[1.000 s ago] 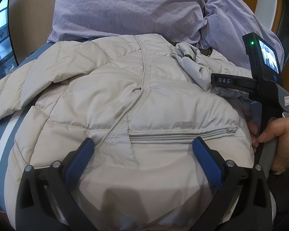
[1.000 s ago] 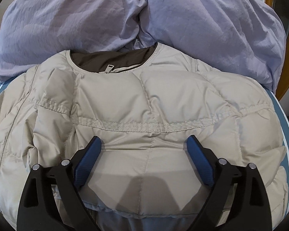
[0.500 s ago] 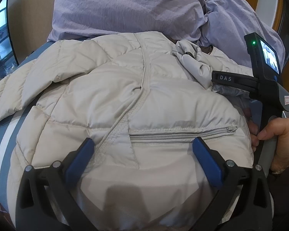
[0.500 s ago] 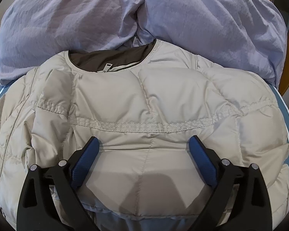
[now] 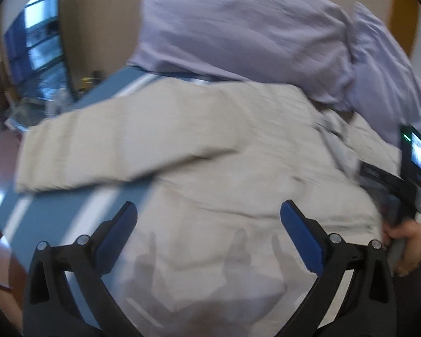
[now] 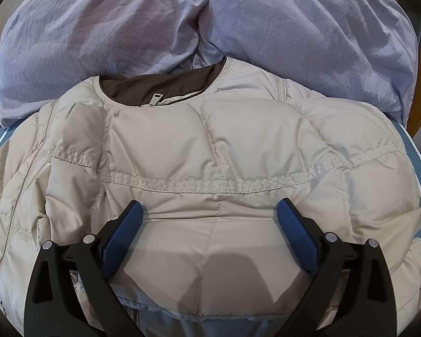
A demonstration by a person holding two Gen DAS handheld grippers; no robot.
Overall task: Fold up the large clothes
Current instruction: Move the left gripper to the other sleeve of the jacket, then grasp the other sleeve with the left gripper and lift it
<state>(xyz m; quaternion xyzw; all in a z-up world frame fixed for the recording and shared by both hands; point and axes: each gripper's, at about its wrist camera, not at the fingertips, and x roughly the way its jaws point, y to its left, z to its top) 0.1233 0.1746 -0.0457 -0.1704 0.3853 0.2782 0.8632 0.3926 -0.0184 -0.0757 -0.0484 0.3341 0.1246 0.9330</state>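
The jacket [image 6: 210, 151] lies spread on the bed [image 5: 56, 216], its collar [image 6: 165, 87] at the far end. Two pillows [image 6: 103, 28] sit side by side just behind the jacket, touching the collar. One sleeve [image 5: 120, 146] stretches out left of the jacket's body across the bed. A window [image 5: 39, 42] stands beyond the bed, left of the pillows.

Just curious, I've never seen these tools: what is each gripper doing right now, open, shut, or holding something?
Left gripper: open, holding nothing, above the beige puffer jacket.
Right gripper: jaws opening, nothing gripped, over the jacket.
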